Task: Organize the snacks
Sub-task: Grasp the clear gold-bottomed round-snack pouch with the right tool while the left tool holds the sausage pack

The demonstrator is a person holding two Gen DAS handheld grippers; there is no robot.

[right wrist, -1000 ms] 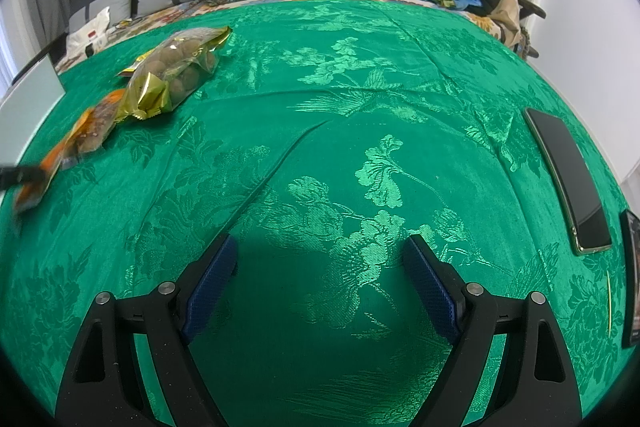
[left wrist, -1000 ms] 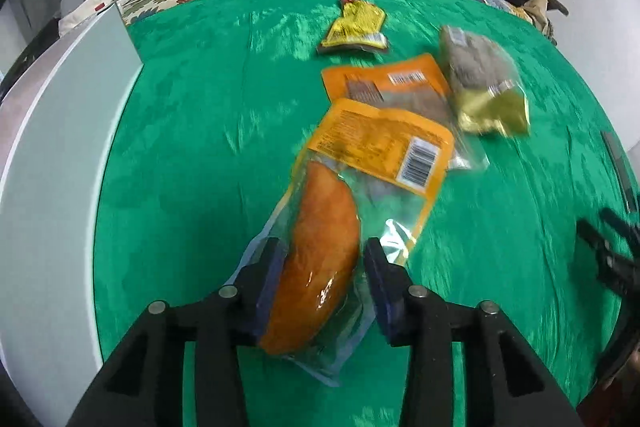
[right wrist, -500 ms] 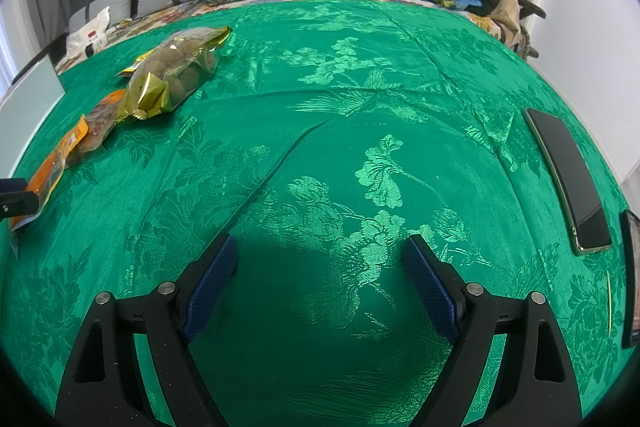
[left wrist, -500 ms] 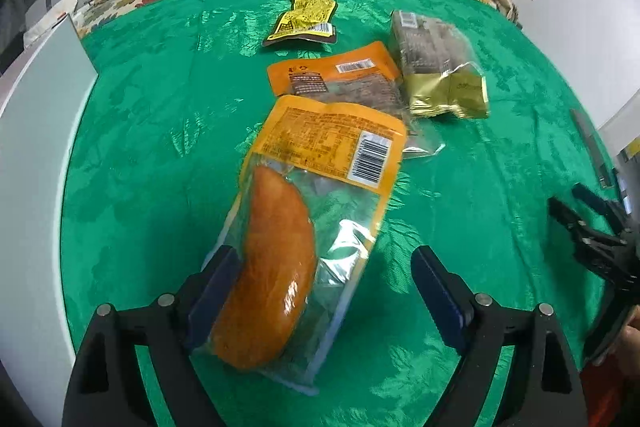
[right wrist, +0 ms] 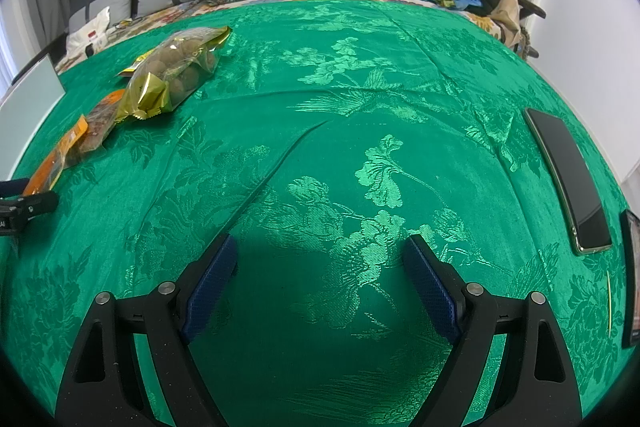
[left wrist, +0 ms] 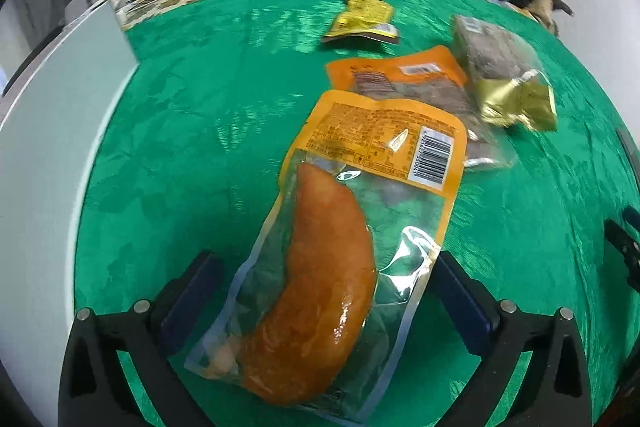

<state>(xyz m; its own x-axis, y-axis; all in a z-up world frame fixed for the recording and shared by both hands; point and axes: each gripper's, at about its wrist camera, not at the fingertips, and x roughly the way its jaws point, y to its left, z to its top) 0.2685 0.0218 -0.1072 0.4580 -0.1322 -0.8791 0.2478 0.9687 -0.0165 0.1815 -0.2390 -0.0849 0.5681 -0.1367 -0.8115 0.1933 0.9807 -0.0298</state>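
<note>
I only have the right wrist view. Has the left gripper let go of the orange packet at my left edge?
Observer: Yes. The left gripper has just been opening; its jaws stand wide, pads clear of the sausage packet lying between them.
Operator: Is that packet on top of anything?
Observer: Its far corner overlaps a second orange packet.
Operator: Anything behind the nut bag?
Observer: A yellow packet, lying apart from the nut bag.

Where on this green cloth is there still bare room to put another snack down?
The widest bare stretch of green cloth lies between the gold-ended nut bag and the black phone, ahead of the open right tongs. Another runs between the white panel and the sausage pack. The snack row itself is crowded, packs overlapping.
</note>
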